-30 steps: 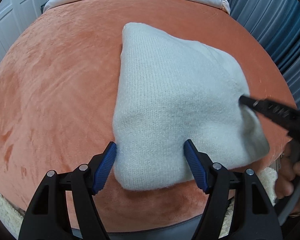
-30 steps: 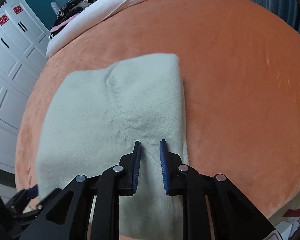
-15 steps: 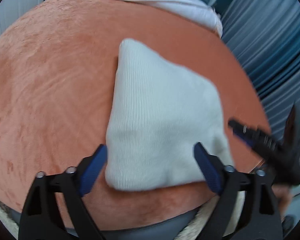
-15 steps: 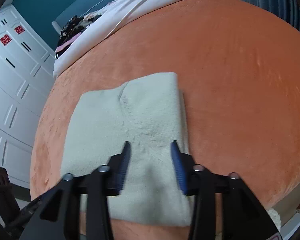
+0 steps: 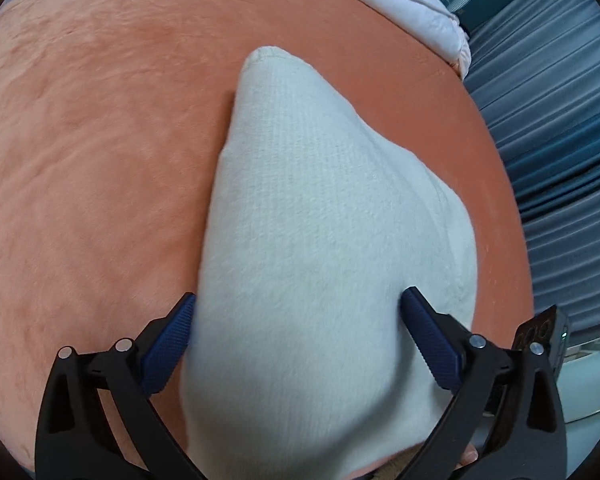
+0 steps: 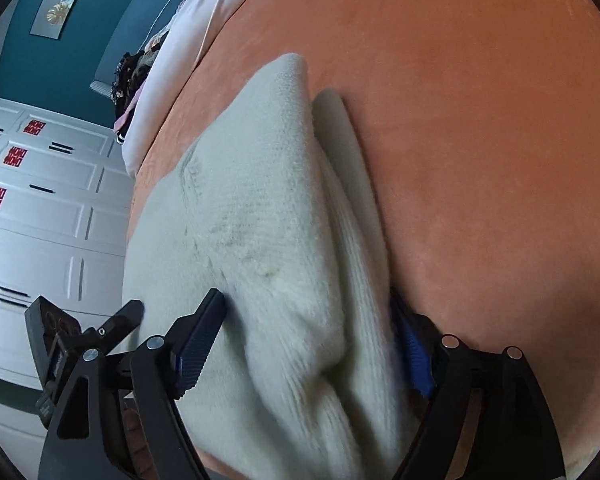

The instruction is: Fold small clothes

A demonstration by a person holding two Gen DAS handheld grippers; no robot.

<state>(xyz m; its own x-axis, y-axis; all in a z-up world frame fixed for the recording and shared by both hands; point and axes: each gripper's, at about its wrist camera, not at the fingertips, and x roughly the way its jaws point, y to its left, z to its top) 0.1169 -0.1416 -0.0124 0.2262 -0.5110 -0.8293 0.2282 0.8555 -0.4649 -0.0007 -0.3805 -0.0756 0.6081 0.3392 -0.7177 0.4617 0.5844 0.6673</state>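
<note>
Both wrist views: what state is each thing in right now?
White knit garment: folded, lying on the orange blanket.
Left gripper: open wide, jaws just opened, straddling the garment's near end.
Right gripper: open, jaws just opened, garment bunched between them.

Soft, even daylight is filling both my views, with no glare. The fisheye lenses are bending the orange bedspread [image 5: 99,140] into a dome and darkening the corners. The white knit garment [image 5: 320,240] is smearing with motion blur near my grippers, sharper farther off. It is casting a faint shadow along its left edge.
</note>
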